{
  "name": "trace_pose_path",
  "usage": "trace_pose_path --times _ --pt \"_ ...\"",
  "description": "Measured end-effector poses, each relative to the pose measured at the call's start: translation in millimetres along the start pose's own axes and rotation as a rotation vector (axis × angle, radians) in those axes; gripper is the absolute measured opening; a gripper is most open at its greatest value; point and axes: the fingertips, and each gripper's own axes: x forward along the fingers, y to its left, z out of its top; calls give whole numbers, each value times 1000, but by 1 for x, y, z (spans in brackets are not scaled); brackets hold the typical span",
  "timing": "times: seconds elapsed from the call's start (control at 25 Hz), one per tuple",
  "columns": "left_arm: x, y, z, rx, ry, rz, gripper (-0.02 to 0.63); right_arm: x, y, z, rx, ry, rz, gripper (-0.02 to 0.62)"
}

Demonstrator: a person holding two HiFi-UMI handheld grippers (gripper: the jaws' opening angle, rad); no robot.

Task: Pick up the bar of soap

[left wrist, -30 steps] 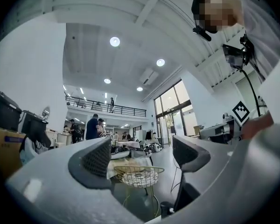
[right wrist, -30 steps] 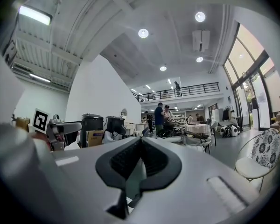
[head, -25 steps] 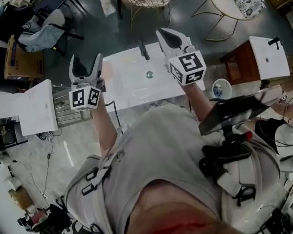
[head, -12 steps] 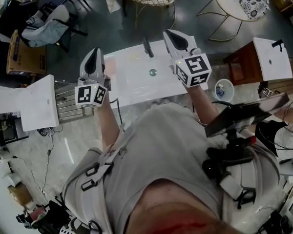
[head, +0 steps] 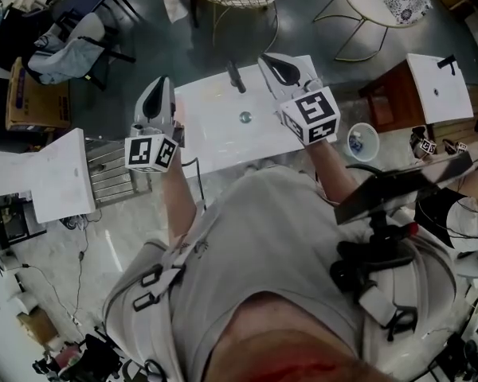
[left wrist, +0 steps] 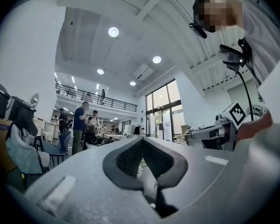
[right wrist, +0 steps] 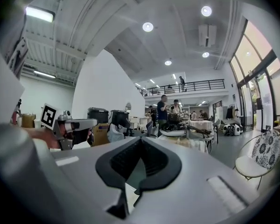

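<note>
A white washbasin top [head: 215, 138] with a dark tap [head: 236, 76] and a round drain [head: 244, 118] stands in front of me in the head view. No bar of soap shows clearly in any view. My left gripper [head: 155, 100] hovers at the basin's left edge, its jaws shut with nothing between them. My right gripper [head: 280, 68] is over the basin's back right corner, also shut and empty. In the left gripper view the left gripper [left wrist: 141, 143] points level across a large hall, its tips together. The right gripper [right wrist: 141, 143] looks the same in the right gripper view.
A white cabinet [head: 56, 173] stands to the left, with a metal rack [head: 107, 177] between it and the basin. On the right are a wooden stand with a white top [head: 438, 90] and a blue-patterned bowl [head: 362, 143]. Chairs [head: 390, 2] stand behind, and people [right wrist: 163, 113] are far off.
My left gripper's jaws have gone from wide open to shut with nothing in them, and it has shifted a little right toward the basin. The right gripper has hardly moved.
</note>
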Motion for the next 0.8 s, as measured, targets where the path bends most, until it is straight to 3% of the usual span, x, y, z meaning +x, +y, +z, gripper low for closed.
trace_pose_path --times 0.8 --pt "-23 11 -21 -99 25 49 -3 8 10 -7 6 22 47 2"
